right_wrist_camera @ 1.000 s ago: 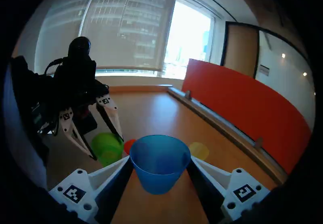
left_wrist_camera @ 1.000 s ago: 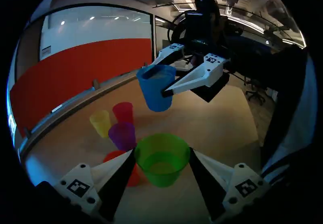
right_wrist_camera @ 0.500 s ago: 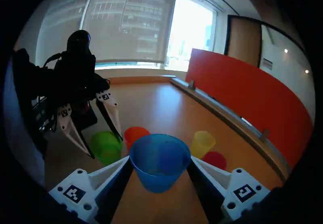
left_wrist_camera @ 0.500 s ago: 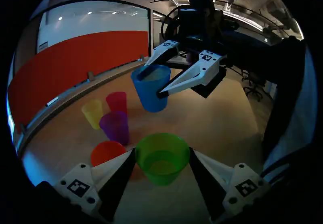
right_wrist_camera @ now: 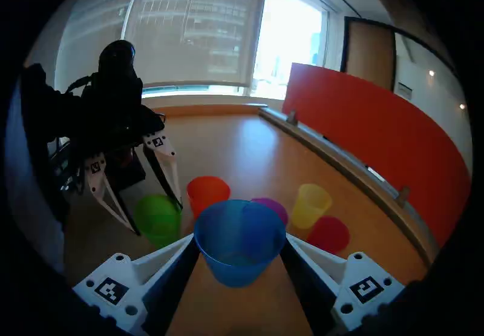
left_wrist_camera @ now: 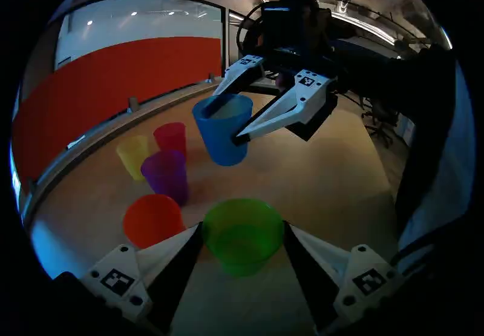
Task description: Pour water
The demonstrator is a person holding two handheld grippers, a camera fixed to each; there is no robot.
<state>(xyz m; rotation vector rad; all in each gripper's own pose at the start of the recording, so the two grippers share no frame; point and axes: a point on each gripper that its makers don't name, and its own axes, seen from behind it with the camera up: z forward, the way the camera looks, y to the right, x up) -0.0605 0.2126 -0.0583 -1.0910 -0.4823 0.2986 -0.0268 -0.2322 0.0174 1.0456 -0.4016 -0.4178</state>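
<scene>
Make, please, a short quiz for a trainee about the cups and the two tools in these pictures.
1. True or false: the left tool is shut on the green cup.
2. How many cups stand on the table? A two; B four; C six.
3. Fill in: the right tool holds the ___ cup.

Key
1. True.
2. B: the orange cup, purple cup, yellow cup and red cup.
3. Blue: the blue cup.

Cup cluster [left_wrist_camera: 163, 175] on table [left_wrist_camera: 327, 172] between partition [left_wrist_camera: 109, 88] and cup [left_wrist_camera: 242, 251] in left tool [left_wrist_camera: 242, 228].
</scene>
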